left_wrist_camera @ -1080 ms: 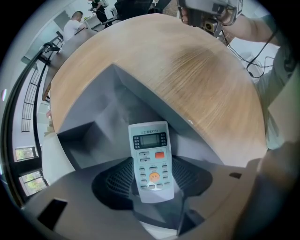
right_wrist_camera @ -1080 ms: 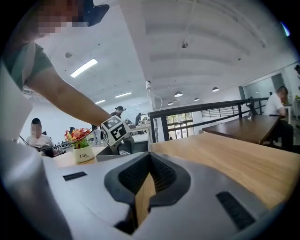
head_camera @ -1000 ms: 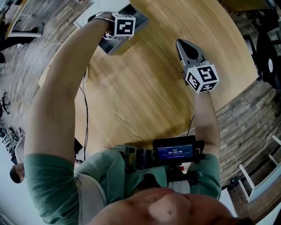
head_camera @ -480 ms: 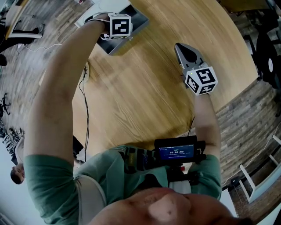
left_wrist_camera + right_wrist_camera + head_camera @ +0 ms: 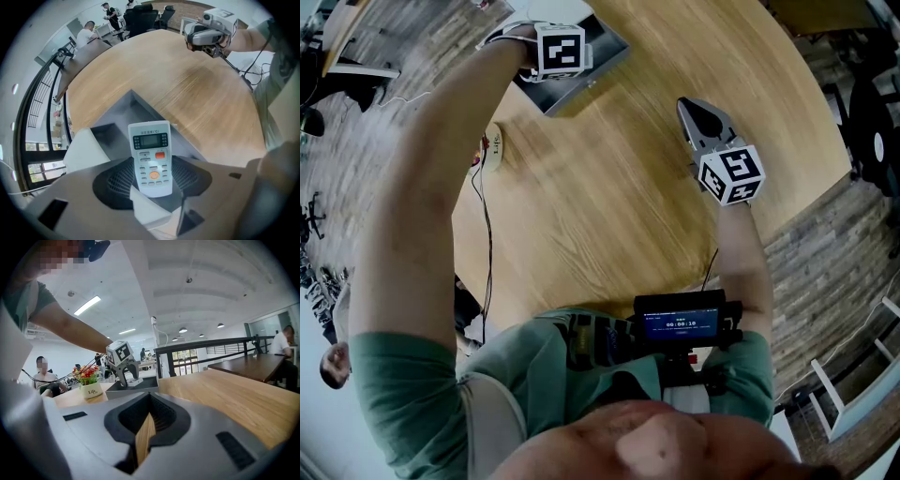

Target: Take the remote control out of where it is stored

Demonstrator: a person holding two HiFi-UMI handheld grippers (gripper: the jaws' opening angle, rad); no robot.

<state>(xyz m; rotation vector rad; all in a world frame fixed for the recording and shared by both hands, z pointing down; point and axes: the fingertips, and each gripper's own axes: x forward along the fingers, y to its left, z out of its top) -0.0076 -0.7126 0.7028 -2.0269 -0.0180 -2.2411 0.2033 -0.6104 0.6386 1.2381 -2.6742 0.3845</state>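
Note:
The white remote control (image 5: 151, 157), with a small screen and orange buttons, sits with its lower end between my left gripper's (image 5: 152, 187) jaws, which are closed on its sides. Below it is the open grey storage tray (image 5: 140, 105) at the table's far left (image 5: 605, 58). In the head view my left gripper (image 5: 558, 70) reaches down into that tray, and the right gripper view shows it standing over the tray (image 5: 124, 376). My right gripper (image 5: 701, 117) hovers shut and empty over bare wood well right of the tray, with only a sliver of table showing between its jaws (image 5: 147, 427).
A white box (image 5: 84, 150) lies in the tray beside the remote. A small white flower pot (image 5: 492, 150) stands near the table's left edge, also seen in the right gripper view (image 5: 89, 383). A black railing (image 5: 206, 345) and a dark table (image 5: 253, 366) stand beyond, with people seated in the background.
My left gripper has shifted slightly over the tray. The flower pot has come into the head view by the left arm. The right gripper has stayed about where it was.

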